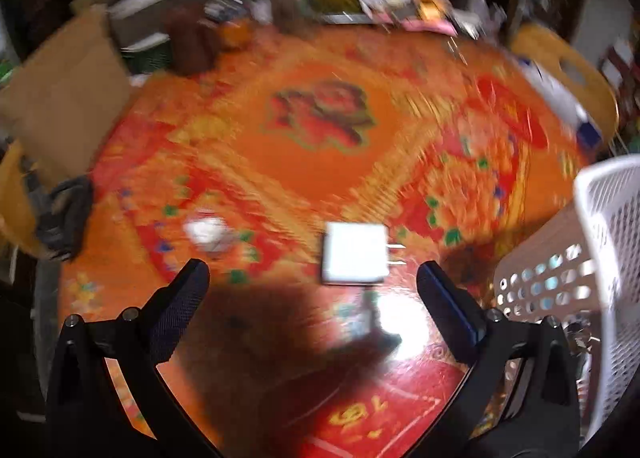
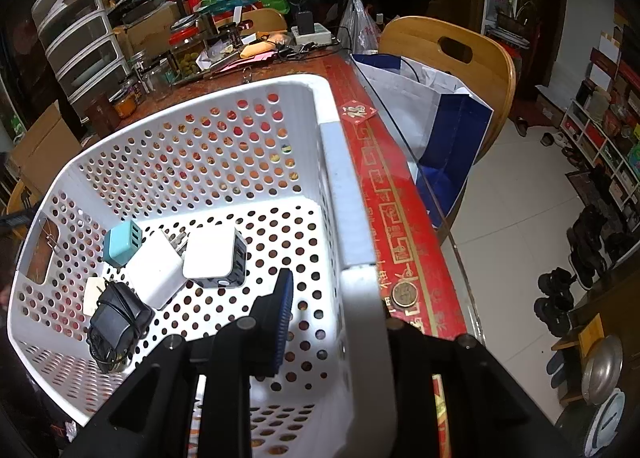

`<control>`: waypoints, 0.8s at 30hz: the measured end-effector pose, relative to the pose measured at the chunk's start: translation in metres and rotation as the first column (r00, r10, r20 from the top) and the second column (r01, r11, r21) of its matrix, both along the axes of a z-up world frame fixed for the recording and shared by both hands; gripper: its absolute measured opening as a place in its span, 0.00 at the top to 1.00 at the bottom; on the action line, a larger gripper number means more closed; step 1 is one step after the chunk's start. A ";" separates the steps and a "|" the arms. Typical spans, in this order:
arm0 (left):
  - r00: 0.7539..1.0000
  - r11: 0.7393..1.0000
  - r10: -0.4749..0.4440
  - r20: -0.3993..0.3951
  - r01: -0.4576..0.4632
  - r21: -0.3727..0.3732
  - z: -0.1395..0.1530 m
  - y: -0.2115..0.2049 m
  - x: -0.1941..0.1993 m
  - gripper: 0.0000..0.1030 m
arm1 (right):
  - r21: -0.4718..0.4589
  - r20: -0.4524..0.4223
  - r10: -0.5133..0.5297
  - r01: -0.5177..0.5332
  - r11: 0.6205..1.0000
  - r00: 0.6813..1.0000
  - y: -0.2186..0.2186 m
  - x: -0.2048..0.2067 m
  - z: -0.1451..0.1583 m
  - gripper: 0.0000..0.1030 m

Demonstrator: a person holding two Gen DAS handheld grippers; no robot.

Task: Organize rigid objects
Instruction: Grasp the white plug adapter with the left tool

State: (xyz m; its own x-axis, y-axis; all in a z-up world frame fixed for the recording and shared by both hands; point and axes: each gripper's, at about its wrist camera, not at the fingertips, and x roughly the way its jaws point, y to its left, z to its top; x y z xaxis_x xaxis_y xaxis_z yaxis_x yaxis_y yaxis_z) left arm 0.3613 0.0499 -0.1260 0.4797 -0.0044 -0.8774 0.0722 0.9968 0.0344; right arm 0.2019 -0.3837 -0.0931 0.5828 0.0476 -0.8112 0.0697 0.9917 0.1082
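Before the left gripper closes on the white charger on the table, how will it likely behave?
The white charger looks boxy and rigid, so it probably will not flex or roll. Lying flat on the glossy tablecloth, it may slide. Its prongs point right.

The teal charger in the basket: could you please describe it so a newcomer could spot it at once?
Look inside the white perforated basket on the red table. Among the chargers on its floor, the teal charger sits farthest back-left, the only coloured one beside the white chargers and a black adapter.

The left gripper [image 1: 313, 276] had 2 matte black fingers with angular, cut-out arms, silver screw heads at the joints, a finely textured dark pad on one finger and a blue-edged pad on the other. The right gripper [image 2: 332, 298] showed the same black frame, silver screws and a ribbed blue pad.
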 end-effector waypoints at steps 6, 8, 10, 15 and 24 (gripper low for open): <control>0.999 1.000 0.018 -0.028 -0.018 -0.001 -0.032 -0.008 0.018 0.01 | -0.001 -0.004 -0.006 0.006 1.000 1.000 -0.001 0.000 -0.001 0.75; 0.999 1.000 0.017 -0.031 -0.018 -0.007 -0.039 -0.016 0.026 0.01 | -0.005 -0.007 -0.005 0.005 1.000 1.000 -0.001 0.000 -0.001 0.75; 0.999 1.000 0.018 -0.032 -0.018 -0.008 -0.043 -0.017 0.028 0.01 | -0.008 -0.008 -0.003 0.003 1.000 1.000 0.000 0.000 -0.001 0.75; 0.999 1.000 0.012 -0.042 -0.012 -0.008 -0.052 -0.020 0.032 0.05 | -0.006 -0.005 -0.004 0.004 1.000 1.000 0.000 0.000 0.000 0.75; 0.999 0.999 0.042 0.000 -0.042 -0.032 -0.040 -0.017 0.019 0.48 | -0.008 -0.001 -0.014 0.014 1.000 1.000 0.000 -0.001 0.000 0.75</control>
State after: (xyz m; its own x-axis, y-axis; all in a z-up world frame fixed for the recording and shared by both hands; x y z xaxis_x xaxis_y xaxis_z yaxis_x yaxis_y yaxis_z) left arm 0.3800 0.0327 -0.1661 0.4806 -0.0119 -0.8769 0.0300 0.9995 0.0029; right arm 0.2013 -0.3839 -0.0930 0.5826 0.0328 -0.8121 0.0838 0.9914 0.1001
